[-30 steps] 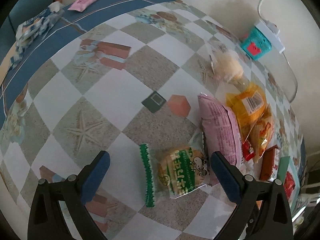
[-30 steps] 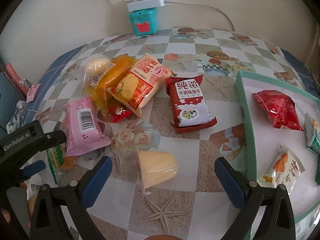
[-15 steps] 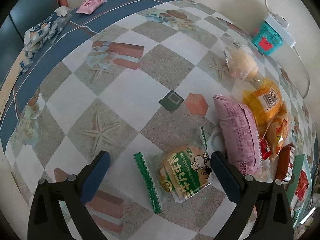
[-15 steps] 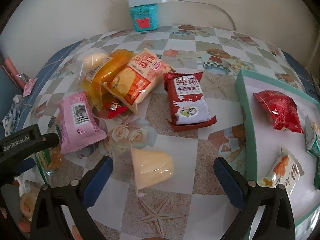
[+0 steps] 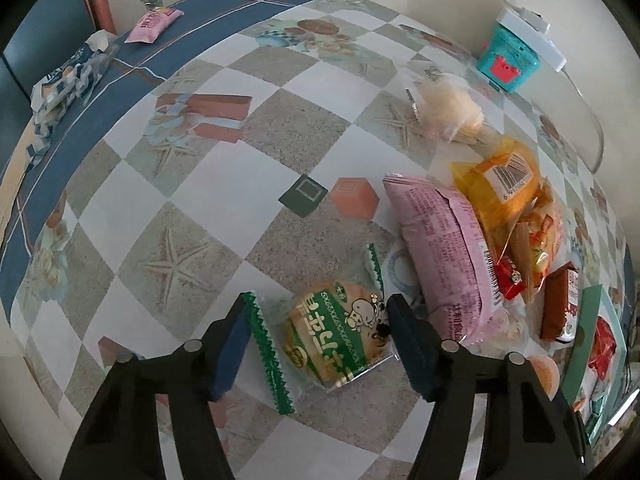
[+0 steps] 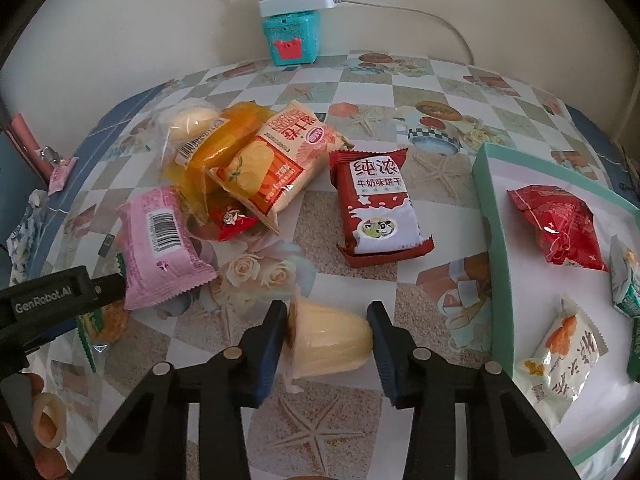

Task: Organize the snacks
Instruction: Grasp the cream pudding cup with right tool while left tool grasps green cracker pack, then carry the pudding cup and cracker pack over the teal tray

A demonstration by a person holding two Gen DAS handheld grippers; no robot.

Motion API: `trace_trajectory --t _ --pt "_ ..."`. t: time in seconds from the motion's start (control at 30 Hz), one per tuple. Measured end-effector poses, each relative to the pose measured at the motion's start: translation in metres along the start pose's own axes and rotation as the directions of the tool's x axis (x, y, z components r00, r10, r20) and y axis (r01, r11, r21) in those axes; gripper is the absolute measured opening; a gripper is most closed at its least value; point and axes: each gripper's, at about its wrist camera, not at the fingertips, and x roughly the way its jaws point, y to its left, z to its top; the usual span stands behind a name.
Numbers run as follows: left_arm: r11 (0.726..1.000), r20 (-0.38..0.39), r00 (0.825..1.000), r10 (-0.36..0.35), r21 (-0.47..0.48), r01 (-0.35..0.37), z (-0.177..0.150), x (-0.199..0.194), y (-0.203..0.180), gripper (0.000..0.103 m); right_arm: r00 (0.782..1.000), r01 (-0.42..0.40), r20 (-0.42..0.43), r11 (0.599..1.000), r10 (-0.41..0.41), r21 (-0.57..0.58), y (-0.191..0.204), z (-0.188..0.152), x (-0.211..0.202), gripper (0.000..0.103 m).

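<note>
A green-and-clear pack with a round cake [image 5: 336, 340] lies on the checked tablecloth between the fingers of my left gripper [image 5: 318, 308]. Its jaws are closing, and the blue pads stand at the wrapper's two ends without bending the sealed strip. A pale yellow jelly cup [image 6: 328, 340] lies on its side between the fingers of my right gripper [image 6: 326, 312]. Those jaws are closing too, one pad against the cup's rim and the other against its base. At the right stands a teal tray [image 6: 486, 200] holding a red pack [image 6: 556, 228] and a white-and-orange pack [image 6: 560, 356].
A pile sits mid-table: a pink pack [image 6: 160, 248], an orange bag [image 6: 224, 140], a chips pack [image 6: 276, 160] and a red milk-biscuit pack [image 6: 376, 204]. A teal box under a power strip [image 6: 290, 36] stands at the wall. The left gripper's black body [image 6: 52, 296] is beside the pink pack.
Both pairs of jaws have come in from wide apart. The left pads now flank the green pack closely, and the right pads now touch the jelly cup's two ends.
</note>
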Motion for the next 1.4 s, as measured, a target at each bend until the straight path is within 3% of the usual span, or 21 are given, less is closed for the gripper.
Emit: trace_trajectory --t 0.17,0.6,0.83,1.07,1.4 --pt "1.0 0.015 1.0 -0.023 -0.004 0.023 0.0 -0.008 0.003 0.056 1.0 0.0 -0.003 1.0 0.0 0.0 0.0 0.001 -0.001 0.043" --pt "0.997 0.027 0.998 -0.052 -0.056 0.054 0.0 -0.014 0.02 0.054 0.999 -0.017 0.029 1.0 0.017 0.006 -0.001 0.008 -0.017 0.04" --pt "0.996 0.106 0.993 -0.052 -0.067 0.059 0.001 -0.043 0.026 0.054 0.996 -0.039 0.075 0.999 0.038 0.008 -0.001 0.014 -0.036 0.04" --pt "0.998 0.166 0.984 -0.057 -0.031 0.063 -0.003 -0.069 0.015 0.054 0.992 -0.037 0.122 0.999 0.034 0.025 -0.006 0.02 -0.058 0.04" --pt "0.995 0.212 0.975 -0.072 0.077 0.057 -0.014 -0.087 -0.033 0.054 0.986 -0.035 0.165 0.994 0.018 0.102 -0.035 0.024 -0.076 0.04"
